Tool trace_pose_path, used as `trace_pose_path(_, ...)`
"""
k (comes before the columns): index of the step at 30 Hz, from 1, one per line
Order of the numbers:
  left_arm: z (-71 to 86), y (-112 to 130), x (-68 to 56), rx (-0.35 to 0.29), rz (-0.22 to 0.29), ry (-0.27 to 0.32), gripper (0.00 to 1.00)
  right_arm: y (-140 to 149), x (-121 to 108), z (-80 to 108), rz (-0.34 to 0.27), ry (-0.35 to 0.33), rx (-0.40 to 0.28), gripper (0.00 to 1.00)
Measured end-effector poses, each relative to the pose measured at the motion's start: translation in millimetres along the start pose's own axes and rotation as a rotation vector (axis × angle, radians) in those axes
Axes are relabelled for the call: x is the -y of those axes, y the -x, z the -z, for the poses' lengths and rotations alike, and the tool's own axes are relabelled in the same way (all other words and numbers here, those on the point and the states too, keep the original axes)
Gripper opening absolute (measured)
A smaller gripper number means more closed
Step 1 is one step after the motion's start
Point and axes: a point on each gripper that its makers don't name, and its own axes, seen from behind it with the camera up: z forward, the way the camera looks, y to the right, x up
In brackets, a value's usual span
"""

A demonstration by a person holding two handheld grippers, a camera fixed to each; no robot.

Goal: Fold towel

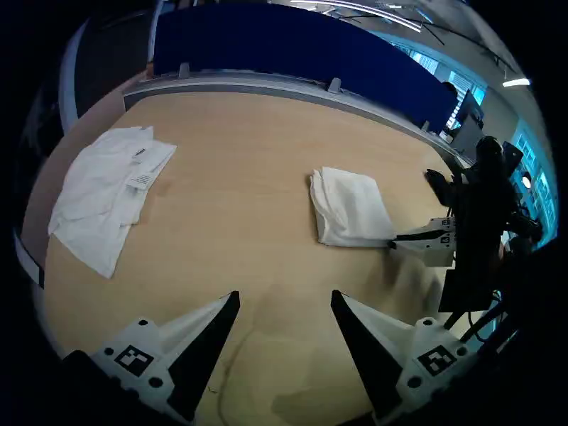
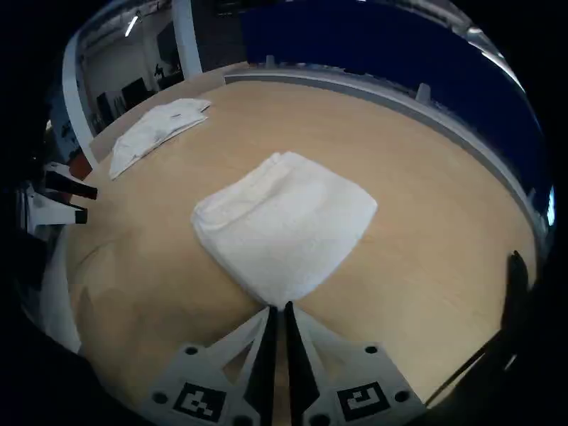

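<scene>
Table first: keeping folded towel flat at its middle, spare cloth parked well apart; hovering left gripper spread wide and empty, likely waiting its turn; holding right gripper nearly closed at towel's near corner, perhaps for another fold; pinching or merely touching, hard telling.

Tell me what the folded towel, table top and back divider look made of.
Folded towel: white cloth, probably terry cotton; matte, nubby, soft rounded folds.
Table top: wood-look laminate, likely; smooth, pale grain, slight sheen.
Divider: dark blue panel, maybe fabric-covered; too far to tell.
</scene>
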Motion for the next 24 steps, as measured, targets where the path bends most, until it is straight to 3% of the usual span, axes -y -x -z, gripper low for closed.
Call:
trace_pose_path(11, 2.5, 0, 0.0, 0.0, -0.003, 0.002, 0.96, -18, -1, 7.4, -0.004, 0.0, -0.04, 0.05)
trace_pose_path(17, 3.0, -5, 0.5, -0.008, -0.008, 0.005, 0.96, -58, -1, 24.6, 0.002, -0.003, -0.127, 0.05)
trace_pose_path(24, 5.1, -15, -1.6, -0.025, -0.018, 0.011, 0.95, -113, -7, 60.3, 0.046, 0.015, -0.229, 0.05)
